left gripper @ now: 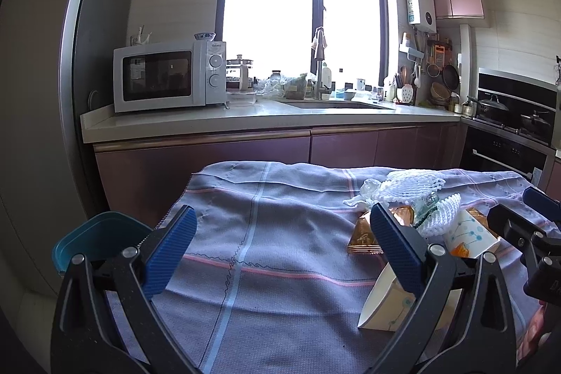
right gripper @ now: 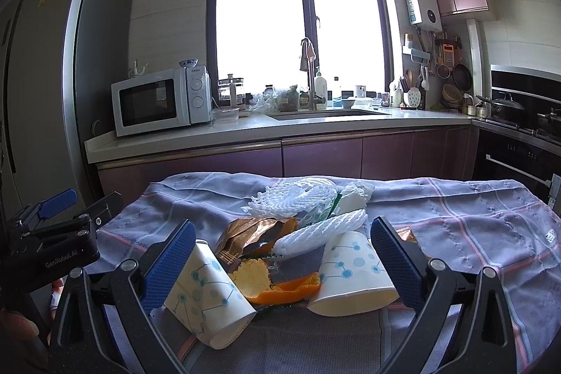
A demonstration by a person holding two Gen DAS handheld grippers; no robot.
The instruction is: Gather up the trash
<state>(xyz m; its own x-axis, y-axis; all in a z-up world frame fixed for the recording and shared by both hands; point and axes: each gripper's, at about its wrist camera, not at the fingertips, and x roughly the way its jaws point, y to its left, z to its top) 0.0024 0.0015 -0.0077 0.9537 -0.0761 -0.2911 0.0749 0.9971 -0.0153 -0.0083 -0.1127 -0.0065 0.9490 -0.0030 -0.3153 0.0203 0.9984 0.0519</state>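
A heap of trash lies on a cloth-covered table (right gripper: 473, 226): two tipped paper cups (right gripper: 207, 298) (right gripper: 354, 276), orange peel (right gripper: 280, 286), white foam fruit netting (right gripper: 315, 228), and brown foil wrappers (right gripper: 245, 232). My right gripper (right gripper: 284, 255) is open, its blue pads either side of the heap, holding nothing. My left gripper (left gripper: 280, 247) is open over bare cloth, left of the trash. In the left wrist view the cups (left gripper: 470, 237) (left gripper: 382, 300), netting (left gripper: 413, 186) and a wrapper (left gripper: 364, 237) sit at right. A teal bin (left gripper: 94, 237) stands at the table's left edge.
Behind the table runs a kitchen counter (right gripper: 245, 128) with a microwave (right gripper: 157, 100), sink and faucet (right gripper: 310, 76) under a bright window. A tall fridge (right gripper: 45, 76) stands at left, a stove with pans (right gripper: 519, 114) at right. Purple cabinets (right gripper: 322, 160) line the counter front.
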